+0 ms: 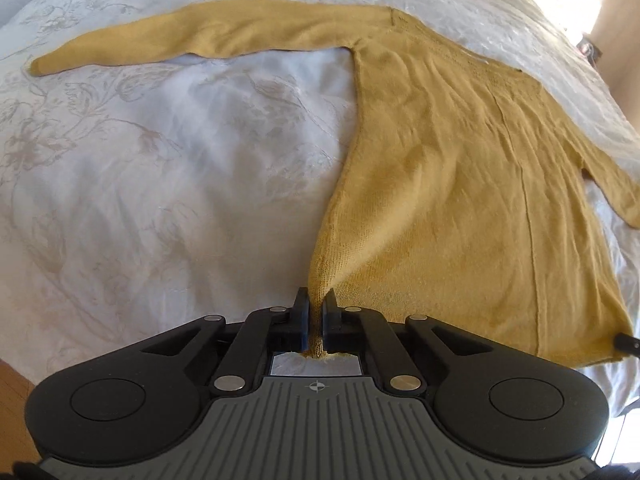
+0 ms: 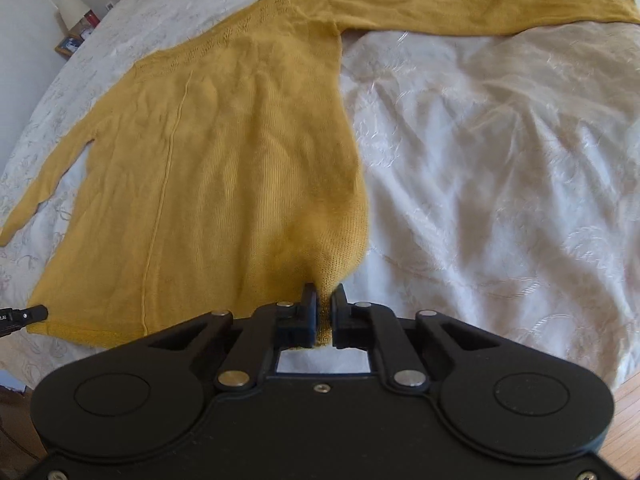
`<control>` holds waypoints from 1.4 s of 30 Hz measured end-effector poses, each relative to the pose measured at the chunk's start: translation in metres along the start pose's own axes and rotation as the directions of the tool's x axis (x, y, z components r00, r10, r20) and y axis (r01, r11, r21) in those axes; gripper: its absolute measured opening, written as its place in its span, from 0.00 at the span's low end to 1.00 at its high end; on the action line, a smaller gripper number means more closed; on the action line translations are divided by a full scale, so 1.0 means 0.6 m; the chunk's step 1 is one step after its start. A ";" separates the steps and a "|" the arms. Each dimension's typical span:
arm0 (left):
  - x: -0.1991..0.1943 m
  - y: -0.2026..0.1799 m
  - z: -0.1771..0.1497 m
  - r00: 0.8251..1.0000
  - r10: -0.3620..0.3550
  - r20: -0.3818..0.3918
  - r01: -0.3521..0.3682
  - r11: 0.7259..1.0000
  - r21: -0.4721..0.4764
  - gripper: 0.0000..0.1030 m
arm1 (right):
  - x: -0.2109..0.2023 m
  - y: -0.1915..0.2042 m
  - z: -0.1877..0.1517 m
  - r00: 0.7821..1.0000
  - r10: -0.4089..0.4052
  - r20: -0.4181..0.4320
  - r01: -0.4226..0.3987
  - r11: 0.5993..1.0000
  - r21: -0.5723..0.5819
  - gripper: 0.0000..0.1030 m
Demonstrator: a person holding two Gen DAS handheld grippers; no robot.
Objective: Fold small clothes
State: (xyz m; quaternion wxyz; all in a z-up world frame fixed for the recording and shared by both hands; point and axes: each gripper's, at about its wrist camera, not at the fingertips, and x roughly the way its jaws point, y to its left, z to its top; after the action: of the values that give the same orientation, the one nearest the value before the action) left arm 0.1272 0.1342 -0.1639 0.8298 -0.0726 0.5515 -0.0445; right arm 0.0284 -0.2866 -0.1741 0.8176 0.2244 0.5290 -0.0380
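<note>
Left tool [image 1: 316, 300] and right tool [image 2: 323, 295] each clamp a hem corner of the mustard sweater [image 2: 224, 152], so you hold it taut, flat on the bed [image 2: 500, 160].

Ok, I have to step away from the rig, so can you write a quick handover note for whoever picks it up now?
Left gripper: shut on the left hem corner of the yellow sweater.
Right gripper: shut on the right hem corner.
Sweater lies spread flat on the white bedspread, both sleeves stretched out sideways.
Done: garment laid out, both bottom corners gripped.
Left: every fold, none made yet.
</note>
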 end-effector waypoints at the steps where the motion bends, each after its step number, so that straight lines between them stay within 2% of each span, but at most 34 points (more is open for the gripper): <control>1: -0.001 0.006 0.002 1.000 0.001 -0.003 -0.001 1.000 -0.016 0.05 | -0.006 -0.004 -0.002 1.000 0.007 0.004 -0.007 1.000 0.012 0.12; 5: 0.033 -0.005 -0.002 0.998 0.028 -0.065 -0.025 0.998 0.052 0.06 | 0.040 -0.009 -0.009 0.996 -0.030 -0.086 0.032 0.999 0.016 0.12; 8: 0.062 -0.011 -0.006 0.992 0.057 -0.110 -0.052 0.997 0.051 0.08 | 0.086 -0.006 -0.017 0.981 -0.050 -0.190 0.052 0.999 0.004 0.15; 10: 0.071 -0.011 -0.005 0.989 0.067 -0.129 -0.063 0.997 0.035 0.09 | 0.095 -0.003 -0.014 0.973 -0.065 -0.223 0.067 0.998 0.000 0.23; 11: 0.070 -0.011 -0.005 0.990 0.063 -0.128 -0.060 0.998 0.030 0.09 | 0.094 -0.001 -0.011 0.972 -0.076 -0.224 0.077 0.997 -0.006 0.24; 12: 0.068 -0.011 -0.004 0.990 0.060 -0.128 -0.056 0.998 0.030 0.10 | 0.091 0.000 -0.009 0.972 -0.083 -0.222 0.082 0.997 -0.013 0.37; 13: 0.065 -0.010 -0.002 0.990 0.058 -0.128 -0.054 0.998 0.032 0.16 | 0.086 0.000 -0.007 0.972 -0.087 -0.216 0.085 0.996 -0.018 0.48; 14: 0.059 -0.010 0.000 0.991 0.053 -0.123 -0.049 0.998 0.031 0.25 | 0.080 0.000 -0.004 0.974 -0.093 -0.204 0.091 0.996 -0.021 0.53; 15: 0.051 -0.008 0.002 0.993 0.042 -0.111 -0.040 0.999 0.027 0.29 | 0.073 -0.001 -0.002 0.976 -0.098 -0.194 0.096 0.995 -0.020 0.59; 17: 0.028 -0.008 0.006 0.997 0.020 -0.072 -0.019 1.000 0.019 0.47 | 0.057 -0.003 0.005 0.981 -0.098 -0.168 0.098 0.995 -0.008 0.59; 18: 0.017 -0.012 0.010 0.999 0.021 -0.049 -0.020 1.000 0.024 0.54 | 0.048 -0.005 0.009 0.983 -0.100 -0.152 0.101 0.995 0.000 0.62; 19: 0.006 -0.019 0.016 0.999 0.024 -0.023 -0.023 0.999 0.033 0.67 | 0.041 -0.007 0.014 0.986 -0.100 -0.134 0.102 0.995 0.009 0.65; 20: -0.004 -0.026 0.021 1.000 0.023 0.003 -0.023 0.999 0.043 0.74 | 0.033 -0.008 0.020 0.989 -0.095 -0.113 0.098 0.995 0.019 0.67; 23: -0.018 -0.057 0.044 0.999 0.002 0.050 -0.006 0.997 0.073 0.82 | 0.015 -0.008 0.039 0.995 -0.080 -0.054 0.083 0.996 0.045 0.75; 26: -0.009 -0.096 0.066 0.997 -0.051 0.057 0.045 0.993 0.109 0.91 | 0.000 -0.011 0.065 0.997 -0.074 0.003 0.074 0.996 0.051 0.81; 28: -0.001 -0.117 0.077 0.996 -0.074 0.048 0.067 0.989 0.131 0.92 | -0.010 -0.013 0.077 0.997 -0.075 0.037 0.073 0.996 0.048 0.86; 32: 0.006 -0.165 0.092 0.991 -0.119 0.060 0.108 0.980 0.165 0.92 | -0.032 -0.033 0.112 0.991 -0.090 0.098 0.086 0.995 0.045 0.89; 36: 0.008 -0.209 0.096 0.990 -0.125 0.059 0.112 0.975 0.190 0.92 | -0.051 -0.079 0.151 0.984 -0.097 0.147 0.090 0.995 0.052 0.92; 42: 0.003 -0.263 0.089 0.994 -0.095 0.063 0.084 0.986 0.147 0.92 | -0.068 -0.180 0.232 0.980 -0.089 0.180 0.083 0.996 0.039 0.92</control>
State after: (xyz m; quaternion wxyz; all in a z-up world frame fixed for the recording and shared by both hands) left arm 0.1782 -0.0178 -0.1182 0.8488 -0.0388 0.5137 -0.1189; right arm 0.0962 -0.4474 -0.1262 0.8563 0.2100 0.4607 -0.1019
